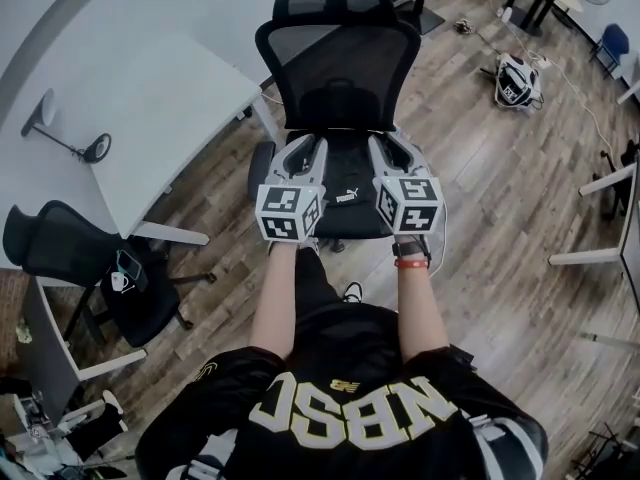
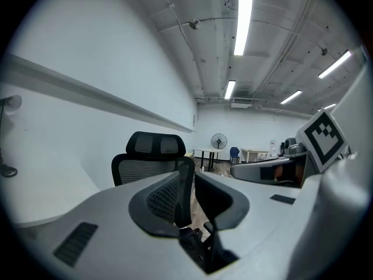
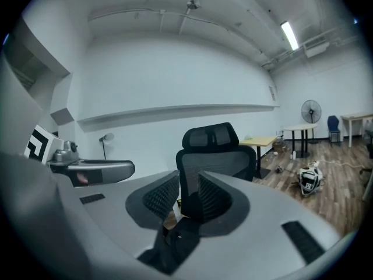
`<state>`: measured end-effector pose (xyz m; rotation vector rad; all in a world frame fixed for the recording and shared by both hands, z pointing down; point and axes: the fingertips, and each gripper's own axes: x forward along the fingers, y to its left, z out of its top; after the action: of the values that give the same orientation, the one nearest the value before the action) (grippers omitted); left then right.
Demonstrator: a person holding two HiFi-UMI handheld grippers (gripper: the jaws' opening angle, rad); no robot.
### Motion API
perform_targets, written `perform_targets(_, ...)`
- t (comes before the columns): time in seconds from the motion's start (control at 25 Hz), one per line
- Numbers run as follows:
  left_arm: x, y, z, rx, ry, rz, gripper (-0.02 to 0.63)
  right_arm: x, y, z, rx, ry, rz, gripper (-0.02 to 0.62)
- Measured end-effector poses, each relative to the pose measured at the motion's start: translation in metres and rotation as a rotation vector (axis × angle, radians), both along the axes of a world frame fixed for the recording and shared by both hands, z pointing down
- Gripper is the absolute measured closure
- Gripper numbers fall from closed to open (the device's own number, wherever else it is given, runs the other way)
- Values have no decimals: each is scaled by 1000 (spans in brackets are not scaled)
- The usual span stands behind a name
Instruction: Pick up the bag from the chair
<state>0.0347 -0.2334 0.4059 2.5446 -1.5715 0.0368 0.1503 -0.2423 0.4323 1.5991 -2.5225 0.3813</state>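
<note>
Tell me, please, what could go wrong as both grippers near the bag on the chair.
The black bag blends into the black chair seat, so jaws may pinch upholstery instead. The left gripper and right gripper show jaws only narrowly apart; they might shove the bag, not straddle it.

Bright room, bendy pictures
Long ceiling lights (image 2: 245, 22) shine at 1 o'clock. Both gripper views curve at the edges with black corners. Close things look blurry.
</note>
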Motion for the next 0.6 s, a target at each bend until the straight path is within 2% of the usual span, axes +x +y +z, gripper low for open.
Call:
perform_targets(0.32,-16,-71,45,-102,6,34,471,-3,-67,42,-85,52,44,472)
perform_targets(0.48,-29,-98,69,-153,36,29,435,1,-85,73,-165,81,67,451)
perform_targets(0.6,-44,-118,100,-210,25,18,414,-4,-102,106,-234,92,78,430)
